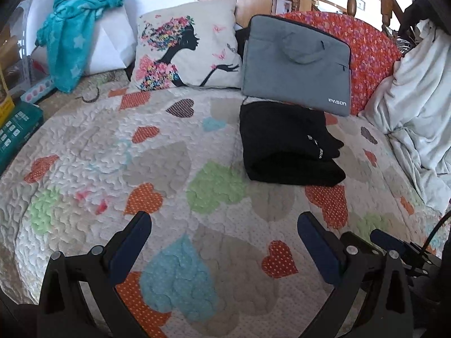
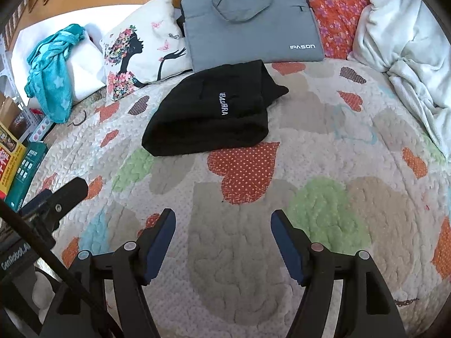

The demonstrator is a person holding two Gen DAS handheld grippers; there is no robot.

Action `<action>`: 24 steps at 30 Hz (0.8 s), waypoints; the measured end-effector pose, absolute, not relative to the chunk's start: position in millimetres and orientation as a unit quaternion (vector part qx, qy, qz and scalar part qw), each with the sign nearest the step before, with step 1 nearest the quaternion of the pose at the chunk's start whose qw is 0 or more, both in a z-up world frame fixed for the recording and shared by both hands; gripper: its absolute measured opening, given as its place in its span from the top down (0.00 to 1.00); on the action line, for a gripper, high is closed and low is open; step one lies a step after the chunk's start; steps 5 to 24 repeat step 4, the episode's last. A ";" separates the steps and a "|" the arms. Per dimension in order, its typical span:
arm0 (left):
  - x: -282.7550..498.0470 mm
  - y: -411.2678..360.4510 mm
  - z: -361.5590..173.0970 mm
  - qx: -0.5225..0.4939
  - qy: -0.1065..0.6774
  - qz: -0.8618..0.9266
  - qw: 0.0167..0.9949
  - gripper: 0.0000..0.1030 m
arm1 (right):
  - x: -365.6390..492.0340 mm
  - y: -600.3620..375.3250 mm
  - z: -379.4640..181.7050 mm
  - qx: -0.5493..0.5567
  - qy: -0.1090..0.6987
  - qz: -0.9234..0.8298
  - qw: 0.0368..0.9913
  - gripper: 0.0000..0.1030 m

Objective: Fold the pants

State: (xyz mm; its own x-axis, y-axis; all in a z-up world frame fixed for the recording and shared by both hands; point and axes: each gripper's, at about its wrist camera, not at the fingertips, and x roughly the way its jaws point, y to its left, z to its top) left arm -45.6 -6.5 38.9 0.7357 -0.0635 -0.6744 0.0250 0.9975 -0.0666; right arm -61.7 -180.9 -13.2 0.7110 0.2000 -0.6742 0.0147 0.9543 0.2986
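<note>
The black pants (image 1: pixel 287 143) lie folded into a compact bundle on the heart-patterned quilt (image 1: pixel 169 169), just in front of a grey laptop bag (image 1: pixel 296 62). They also show in the right wrist view (image 2: pixel 208 115), with white lettering on top. My left gripper (image 1: pixel 225 225) is open and empty, hovering over the quilt well short of the pants. My right gripper (image 2: pixel 222 222) is open and empty too, over the quilt (image 2: pixel 310 169) in front of the pants. The right gripper's tip shows at the left view's right edge (image 1: pixel 389 242).
A printed cushion (image 1: pixel 186 50), a teal towel (image 1: pixel 76 33) on a white pillow, an orange floral cover (image 1: pixel 372 45) and a crumpled white blanket (image 1: pixel 417 112) ring the back and right. Boxes (image 2: pixel 17 163) stand at the bed's left edge. The grey bag also shows in the right wrist view (image 2: pixel 248 25).
</note>
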 end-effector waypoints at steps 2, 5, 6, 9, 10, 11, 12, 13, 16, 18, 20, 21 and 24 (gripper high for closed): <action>-44.2 -8.7 37.3 -0.023 0.366 -0.025 0.930 0.00 | -59.2 -183.2 -15.6 0.147 0.380 0.049 0.912 0.27; -43.7 -10.1 35.7 -0.021 0.367 -0.024 0.929 0.00 | -57.6 -184.8 -17.9 0.153 0.383 0.046 0.910 0.27; -43.7 -10.1 35.7 -0.021 0.367 -0.024 0.929 0.00 | -57.6 -184.8 -17.9 0.153 0.383 0.046 0.910 0.27; -43.7 -10.1 35.7 -0.021 0.367 -0.024 0.929 0.00 | -57.6 -184.8 -17.9 0.153 0.383 0.046 0.910 0.27; -43.7 -10.1 35.7 -0.021 0.367 -0.024 0.929 0.00 | -57.6 -184.8 -17.9 0.153 0.383 0.046 0.910 0.27; -43.7 -10.1 35.7 -0.021 0.367 -0.024 0.929 0.00 | -57.6 -184.8 -17.9 0.153 0.383 0.046 0.910 0.27; -43.7 -10.1 35.7 -0.021 0.367 -0.024 0.929 0.00 | -57.6 -184.8 -17.9 0.153 0.383 0.046 0.910 0.27; -43.7 -10.1 35.7 -0.021 0.367 -0.024 0.929 0.00 | -57.6 -184.8 -17.9 0.153 0.383 0.046 0.910 0.27; -43.7 -10.1 35.7 -0.021 0.367 -0.024 0.929 0.00 | -57.6 -184.8 -17.9 0.153 0.383 0.046 0.910 0.27; -43.7 -10.1 35.7 -0.021 0.367 -0.024 0.929 0.00 | -57.6 -184.8 -17.9 0.153 0.383 0.046 0.910 0.27; -43.7 -10.1 35.7 -0.021 0.367 -0.024 0.929 0.00 | -57.6 -184.8 -17.9 0.153 0.383 0.046 0.910 0.27; -43.7 -10.1 35.7 -0.021 0.367 -0.024 0.929 0.00 | -57.6 -184.8 -17.9 0.153 0.383 0.046 0.910 0.27; -43.7 -10.1 35.7 -0.021 0.367 -0.024 0.929 0.00 | -57.6 -184.8 -17.9 0.153 0.383 0.046 0.910 0.27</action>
